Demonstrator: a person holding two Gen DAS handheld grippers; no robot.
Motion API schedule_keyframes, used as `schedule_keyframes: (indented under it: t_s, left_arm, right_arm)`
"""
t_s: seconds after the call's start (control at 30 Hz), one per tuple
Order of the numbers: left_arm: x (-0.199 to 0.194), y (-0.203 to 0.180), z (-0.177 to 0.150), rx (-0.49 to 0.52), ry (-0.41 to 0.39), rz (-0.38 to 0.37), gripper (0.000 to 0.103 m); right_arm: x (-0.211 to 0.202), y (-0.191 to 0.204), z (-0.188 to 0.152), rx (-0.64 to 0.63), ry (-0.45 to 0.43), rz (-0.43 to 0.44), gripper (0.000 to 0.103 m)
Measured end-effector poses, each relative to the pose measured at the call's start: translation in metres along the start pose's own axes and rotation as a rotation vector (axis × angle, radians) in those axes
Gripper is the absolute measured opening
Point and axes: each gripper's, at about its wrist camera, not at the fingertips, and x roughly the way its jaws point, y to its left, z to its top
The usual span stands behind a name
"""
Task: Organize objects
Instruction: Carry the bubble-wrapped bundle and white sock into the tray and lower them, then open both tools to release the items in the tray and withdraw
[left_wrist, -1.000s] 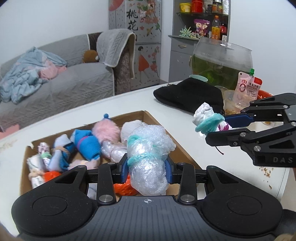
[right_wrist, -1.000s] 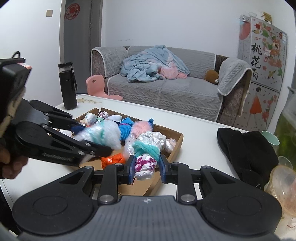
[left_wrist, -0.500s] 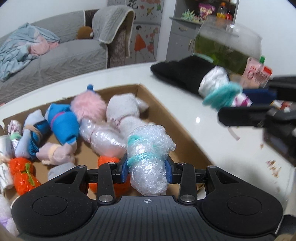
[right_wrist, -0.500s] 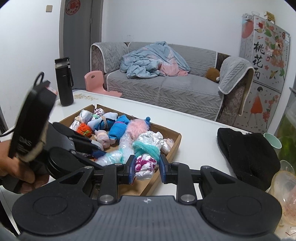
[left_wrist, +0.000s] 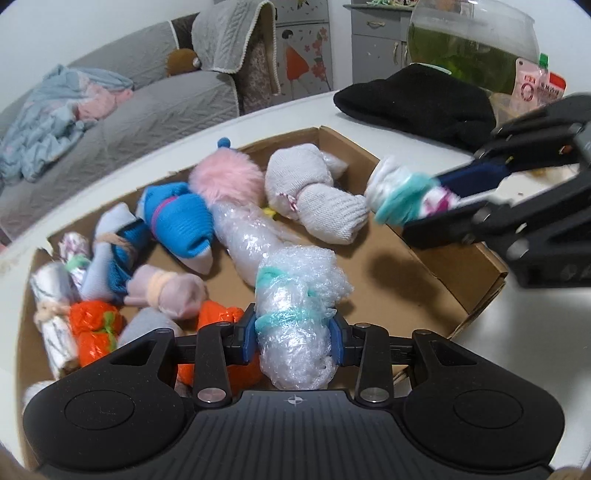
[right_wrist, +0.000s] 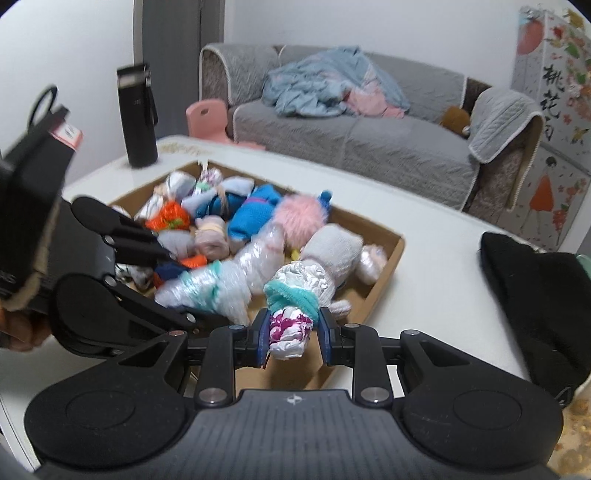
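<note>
Cardboard box (left_wrist: 424, 254) on the table (right_wrist: 424, 236) already holds many bundles; left gripper (left_wrist: 293, 332) clamps a bubble-wrap roll (left_wrist: 295, 317), right gripper (right_wrist: 291, 334) a small white bundle (right_wrist: 295, 295), both above it, not yet dropped in.

A shallow brown cardboard tray (left_wrist: 439, 258) sat on the white counter (right_wrist: 424, 236), filled with rolled socks and wrapped bundles. A black knit hat (right_wrist: 535, 295) lay on the counter to the tray's right; a tall black flask (right_wrist: 136, 114) stood beyond its left end. A grey quilted sofa (right_wrist: 351, 136) stood behind the counter.
</note>
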Motion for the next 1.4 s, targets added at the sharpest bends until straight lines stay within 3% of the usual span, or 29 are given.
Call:
schedule_keyframes:
  t_s: [0.57, 0.77, 1.07, 1.27, 1.4]
  left_arm:
    - [0.012, -0.006, 0.012, 0.083, 0.069, -0.124, 0.047]
    - [0.013, -0.005, 0.012, 0.052, 0.080, -0.111, 0.064]
    - [0.011, -0.003, 0.017, 0.097, 0.113, -0.135, 0.072]
    - [-0.006, -0.002, 0.017, 0.105, 0.081, -0.134, 0.087]
    - [-0.013, -0.001, 0.018, 0.109, 0.078, -0.127, 0.090]
  right_arm:
    - [0.025, -0.003, 0.005, -0.159, 0.162, 0.083, 0.025]
    - [0.026, -0.001, 0.006, -0.167, 0.166, 0.082, 0.031]
    - [0.027, 0.000, 0.014, -0.219, 0.231, 0.117, 0.038]
    - [0.022, 0.001, 0.018, -0.223, 0.227, 0.110, 0.051]
    - [0.022, 0.006, 0.019, -0.230, 0.233, 0.096, 0.056]
